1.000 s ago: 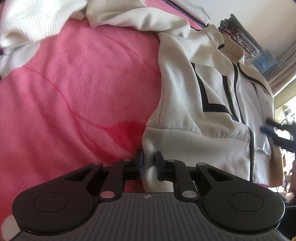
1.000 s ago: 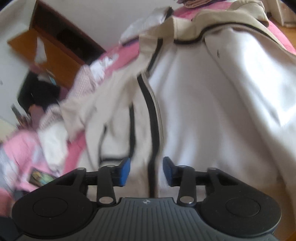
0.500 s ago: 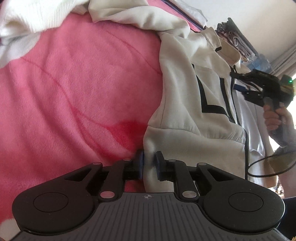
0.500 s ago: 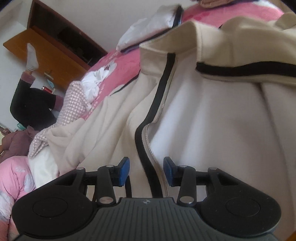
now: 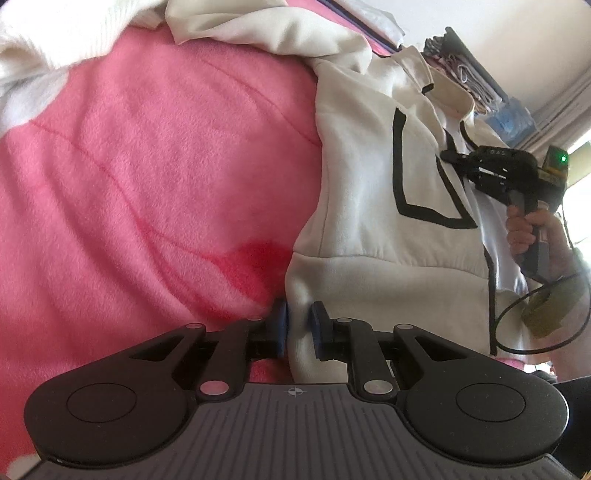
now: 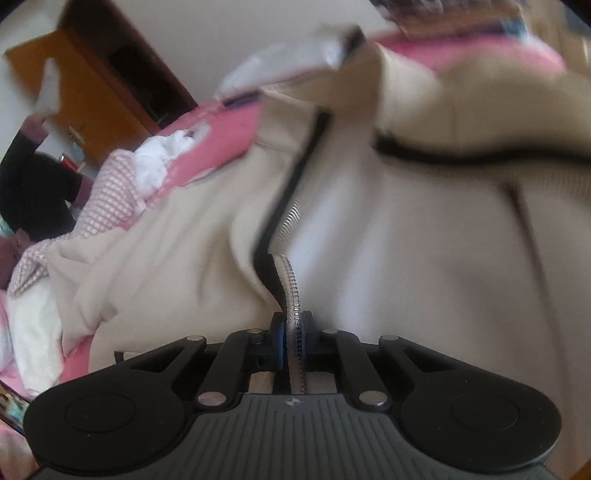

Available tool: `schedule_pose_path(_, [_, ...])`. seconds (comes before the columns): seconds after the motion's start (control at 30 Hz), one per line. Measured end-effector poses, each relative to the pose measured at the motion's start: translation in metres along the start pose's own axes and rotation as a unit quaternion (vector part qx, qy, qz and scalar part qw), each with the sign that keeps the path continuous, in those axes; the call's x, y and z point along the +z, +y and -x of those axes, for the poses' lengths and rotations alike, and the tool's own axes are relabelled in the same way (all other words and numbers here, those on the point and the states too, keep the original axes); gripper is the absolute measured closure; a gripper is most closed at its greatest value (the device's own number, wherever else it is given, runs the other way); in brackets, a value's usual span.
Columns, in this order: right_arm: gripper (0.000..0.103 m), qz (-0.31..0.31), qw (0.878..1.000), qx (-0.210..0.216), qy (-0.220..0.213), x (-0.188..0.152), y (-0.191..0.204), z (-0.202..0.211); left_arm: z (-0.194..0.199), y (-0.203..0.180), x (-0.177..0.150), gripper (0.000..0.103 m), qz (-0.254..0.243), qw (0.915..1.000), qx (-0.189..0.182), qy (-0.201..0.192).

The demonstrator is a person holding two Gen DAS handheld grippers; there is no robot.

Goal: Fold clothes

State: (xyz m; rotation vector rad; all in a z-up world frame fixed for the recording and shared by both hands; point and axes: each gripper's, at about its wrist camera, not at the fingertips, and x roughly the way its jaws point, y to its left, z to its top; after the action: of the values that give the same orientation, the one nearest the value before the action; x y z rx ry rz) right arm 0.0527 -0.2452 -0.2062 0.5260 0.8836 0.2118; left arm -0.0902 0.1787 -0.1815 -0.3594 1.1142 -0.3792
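Observation:
A cream zip jacket (image 5: pixel 369 206) with black stripes lies spread on a pink blanket (image 5: pixel 147 166). My left gripper (image 5: pixel 297 332) is shut on the jacket's bottom hem corner, the cloth bunched between its blue pads. In the right wrist view, my right gripper (image 6: pixel 293 332) has its jaws closing on the zipper edge (image 6: pixel 291 280) of the jacket (image 6: pixel 424 258), and the pads press on the zipper teeth. From the left wrist view the right gripper (image 5: pixel 448 157) shows at the jacket's front opening, held by a hand (image 5: pixel 524 229).
White knitwear (image 5: pixel 48 33) and another cream garment (image 5: pixel 240 26) lie at the blanket's far side. A checked cloth (image 6: pixel 107 192) and white clothes (image 6: pixel 162 162) are piled left of the jacket. A wooden door (image 6: pixel 92 81) and a person in dark clothes (image 6: pixel 33 188) are beyond.
My right gripper moved up the jacket's front opening and its jaws closed on the zipper edge. The left gripper kept its hold on the hem without moving.

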Motion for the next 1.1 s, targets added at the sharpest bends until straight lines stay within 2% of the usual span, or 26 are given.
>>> schedule_pose_path(0.07, [0.094, -0.022, 1.0, 0.011, -0.003, 0.001, -0.006, 0.004, 0.001, -0.002, -0.001, 0.087, -0.004, 1.0, 0.004, -0.002])
schedule_pose_path(0.17, [0.089, -0.019, 1.0, -0.002, -0.01, 0.001, -0.003, 0.013, 0.001, -0.007, -0.002, 0.087, -0.011, 0.9999, 0.01, -0.003])
schedule_pose_path(0.23, [0.082, -0.002, 1.0, -0.022, -0.016, 0.003, 0.005, 0.024, 0.002, -0.009, -0.001, 0.087, -0.017, 0.9998, 0.014, -0.001])
schedule_pose_path(0.43, [0.082, 0.057, 0.996, -0.066, -0.034, 0.015, 0.032, 0.066, 0.017, -0.019, 0.005, 0.08, -0.041, 0.9979, 0.043, 0.026])
schedule_pose_path(0.5, [0.081, 0.077, 0.994, -0.069, -0.039, 0.026, 0.042, 0.08, 0.032, -0.02, 0.008, 0.074, -0.05, 0.9969, 0.059, 0.013])
schedule_pose_path(0.6, [0.074, 0.095, 0.992, -0.074, -0.041, 0.045, 0.054, 0.09, 0.052, -0.015, 0.022, 0.072, -0.039, 0.9973, 0.058, -0.024])
schedule_pose_path(0.7, [0.071, 0.099, 0.992, -0.071, -0.022, 0.068, 0.06, 0.084, 0.054, -0.008, 0.052, 0.07, -0.013, 0.9972, 0.032, -0.067])
schedule_pose_path(0.8, [0.064, 0.088, 0.994, -0.069, -0.003, 0.087, 0.06, 0.056, 0.034, -0.011, 0.088, 0.067, 0.001, 0.9955, 0.005, -0.094])
schedule_pose_path(0.87, [0.054, 0.081, 0.994, -0.068, 0.01, 0.1, 0.06, 0.038, 0.015, -0.022, 0.108, 0.067, -0.013, 0.9939, -0.007, -0.11])
schedule_pose_path(0.97, [0.05, 0.051, 0.997, -0.051, 0.017, 0.119, 0.055, 0.008, -0.016, -0.043, 0.135, 0.067, -0.056, 0.9898, -0.017, -0.13])
schedule_pose_path(1.1, [0.046, 0.015, 0.998, -0.062, 0.022, 0.142, 0.04, -0.038, -0.052, -0.062, 0.156, 0.067, -0.105, 0.9853, -0.022, -0.133])
